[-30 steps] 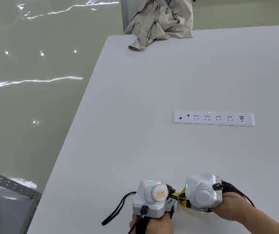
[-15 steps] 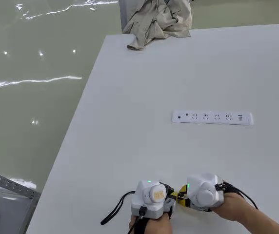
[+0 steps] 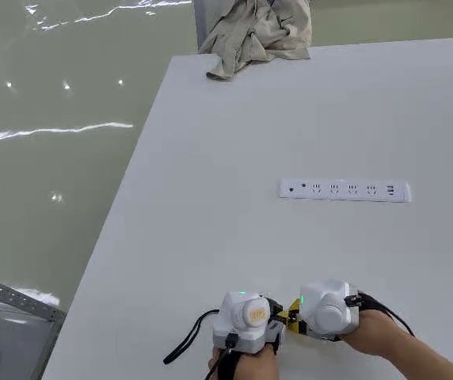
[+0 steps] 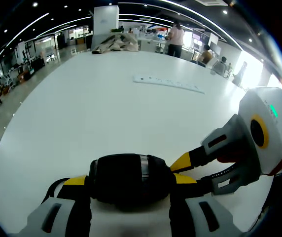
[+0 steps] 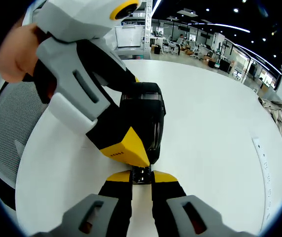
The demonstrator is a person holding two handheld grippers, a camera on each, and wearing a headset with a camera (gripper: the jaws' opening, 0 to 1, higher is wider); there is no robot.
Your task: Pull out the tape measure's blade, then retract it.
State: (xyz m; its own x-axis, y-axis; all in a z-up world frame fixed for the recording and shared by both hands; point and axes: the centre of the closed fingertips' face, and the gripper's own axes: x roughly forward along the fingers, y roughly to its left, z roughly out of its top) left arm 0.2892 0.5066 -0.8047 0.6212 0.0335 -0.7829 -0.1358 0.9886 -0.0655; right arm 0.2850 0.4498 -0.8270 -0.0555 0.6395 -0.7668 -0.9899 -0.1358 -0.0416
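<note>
White bench (image 3: 250,119); my left gripper (image 4: 131,180) clamps the tape measure (image 4: 129,170), right gripper (image 5: 142,177) pinches its hook (image 5: 142,173) (thin: might slip when pulled).

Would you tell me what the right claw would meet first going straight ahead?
Most likely the tape measure itself, directly ahead of the right claw and held in the left claw.

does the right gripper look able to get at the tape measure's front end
Looks like yes: the right gripper is at the front end of the tape measure, jaws shut on it. The left gripper clamps the case by its sides, leaving that end free.
</note>
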